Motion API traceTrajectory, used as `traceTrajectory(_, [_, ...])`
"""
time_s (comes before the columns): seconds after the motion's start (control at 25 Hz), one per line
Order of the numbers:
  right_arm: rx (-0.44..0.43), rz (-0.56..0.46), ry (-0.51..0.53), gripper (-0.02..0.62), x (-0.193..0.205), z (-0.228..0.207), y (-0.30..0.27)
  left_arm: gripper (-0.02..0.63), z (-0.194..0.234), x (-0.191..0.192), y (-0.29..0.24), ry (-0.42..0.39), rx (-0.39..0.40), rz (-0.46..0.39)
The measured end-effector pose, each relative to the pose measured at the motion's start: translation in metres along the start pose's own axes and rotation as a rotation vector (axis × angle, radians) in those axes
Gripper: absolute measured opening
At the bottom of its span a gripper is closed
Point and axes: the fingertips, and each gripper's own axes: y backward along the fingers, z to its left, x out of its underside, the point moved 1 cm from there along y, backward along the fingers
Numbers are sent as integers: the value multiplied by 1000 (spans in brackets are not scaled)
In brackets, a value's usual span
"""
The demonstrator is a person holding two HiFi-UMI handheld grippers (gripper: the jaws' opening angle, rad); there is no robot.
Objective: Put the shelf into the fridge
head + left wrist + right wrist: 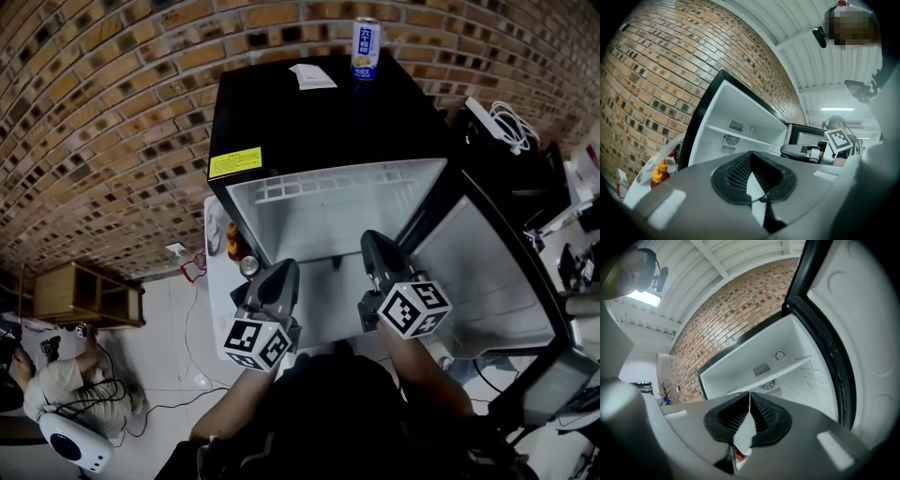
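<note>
Shelf: the shelf [787,367] is lying across the inside of the fridge [319,122]; it looks seated, so that part seems done
Tools: your left tool [284,270] and right tool [374,241] are both hovering clenched on nothing, just before the opening
Remaining: the door [487,281] is standing open; you may need to close it
Around: a can [365,47] is standing on top; sauce bottles [661,168] are sitting on the side surface; nothing is blocking you

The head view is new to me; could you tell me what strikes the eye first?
A black fridge stands open against the brick wall, white inside, its door swung right. The left gripper and right gripper, both shut, point at it from lower centre. A can stands on its top.
</note>
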Motion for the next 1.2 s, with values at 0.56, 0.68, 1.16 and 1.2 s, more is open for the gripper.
traceTrajectory(0.56, [-16, 20, 83, 8, 4, 35, 8, 3, -2, -18, 32, 9, 108, -24])
traceTrajectory(0.68, [-21, 25, 104, 8, 4, 42, 10, 3, -8, -26, 34, -7, 142, -42])
traceTrajectory(1.16, [58, 27, 139, 8, 6, 54, 33, 3, -6, -29, 61, 34, 246, -28])
traceTrajectory(1.2, [59, 27, 143, 8, 6, 56, 36, 3, -6, -27, 63, 45, 248, -25])
